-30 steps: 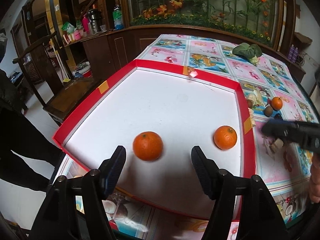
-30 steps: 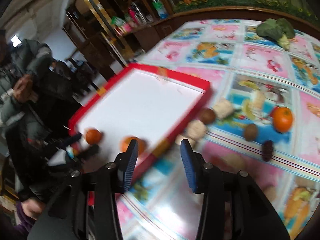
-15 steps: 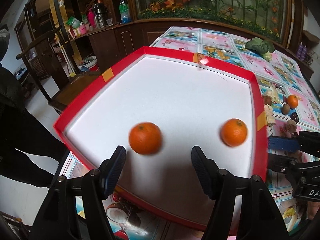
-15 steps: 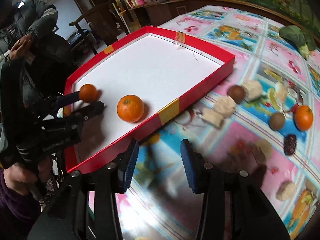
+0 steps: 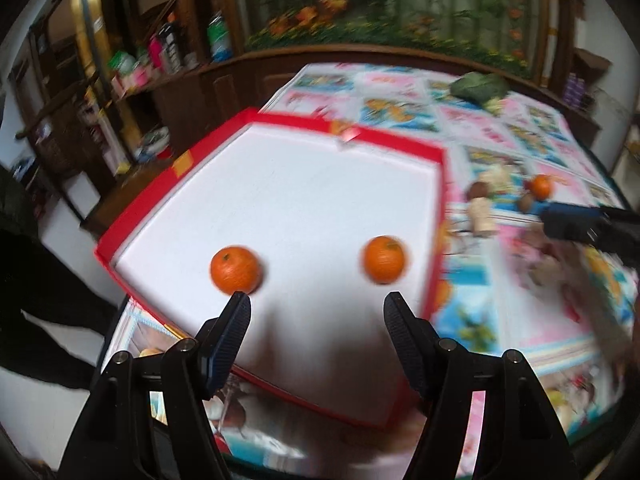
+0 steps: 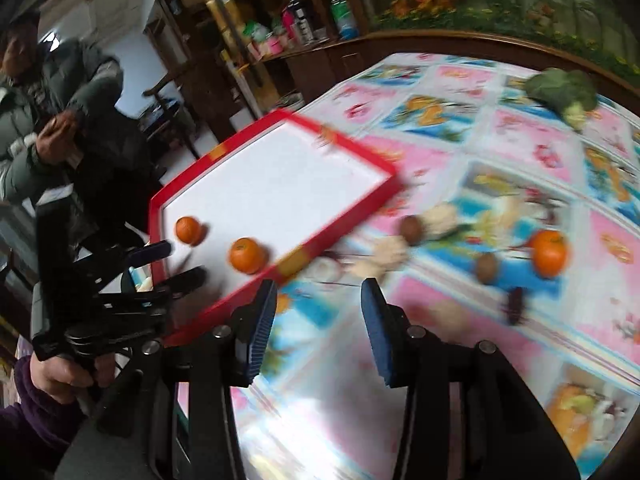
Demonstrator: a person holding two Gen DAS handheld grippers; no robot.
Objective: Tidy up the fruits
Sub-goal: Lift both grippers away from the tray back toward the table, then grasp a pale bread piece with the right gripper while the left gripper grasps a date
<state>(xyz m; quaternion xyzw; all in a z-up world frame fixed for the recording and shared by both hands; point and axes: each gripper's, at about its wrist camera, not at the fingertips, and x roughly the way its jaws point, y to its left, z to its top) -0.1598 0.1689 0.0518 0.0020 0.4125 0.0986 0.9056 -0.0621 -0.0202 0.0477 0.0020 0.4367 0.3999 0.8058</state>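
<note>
Two oranges (image 5: 236, 270) (image 5: 384, 259) lying in red tray (image 5: 140, 208); third orange (image 6: 549, 253) sitting loose on surface (image 6: 520, 152), apart from tray; left tongs (image 5: 316, 330) spread, empty, hovering over tray; right tongs (image 6: 318, 324) part-spread, empty; judging next: right reaching for third orange.
</note>
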